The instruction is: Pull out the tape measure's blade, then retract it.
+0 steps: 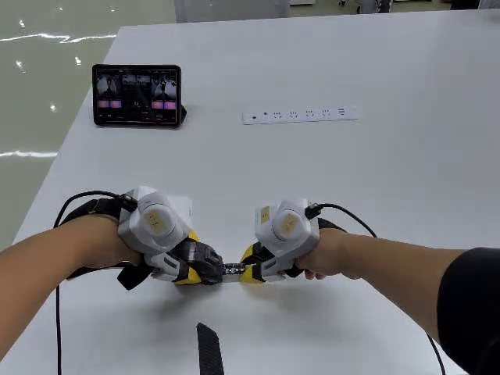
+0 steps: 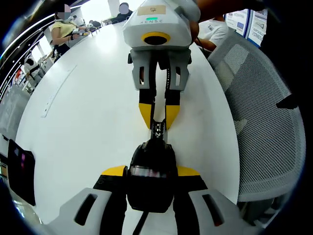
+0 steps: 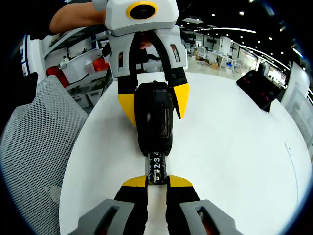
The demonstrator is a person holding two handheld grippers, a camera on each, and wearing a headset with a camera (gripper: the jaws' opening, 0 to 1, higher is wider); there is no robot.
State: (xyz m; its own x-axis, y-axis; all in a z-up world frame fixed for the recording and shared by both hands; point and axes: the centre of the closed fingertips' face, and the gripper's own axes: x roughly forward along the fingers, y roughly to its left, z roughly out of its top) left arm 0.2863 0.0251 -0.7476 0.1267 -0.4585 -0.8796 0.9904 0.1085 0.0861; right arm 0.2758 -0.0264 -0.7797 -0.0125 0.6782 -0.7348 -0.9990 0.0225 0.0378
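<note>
Tape measure (image 1: 205, 264) sits low at your edge of the white table (image 1: 375, 172), bridging the small gap between your two tools. Your left gripper (image 2: 151, 172) is clamped across the black case (image 3: 154, 117) to anchor it. Your right gripper (image 3: 156, 182) has its jaws pinched flat on the blade (image 2: 158, 131). Just a short numbered stretch is out, so the pull looks barely begun.

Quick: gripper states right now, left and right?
Left gripper: shut on the tape measure case.
Right gripper: shut on the blade, a short length pulled out.
</note>
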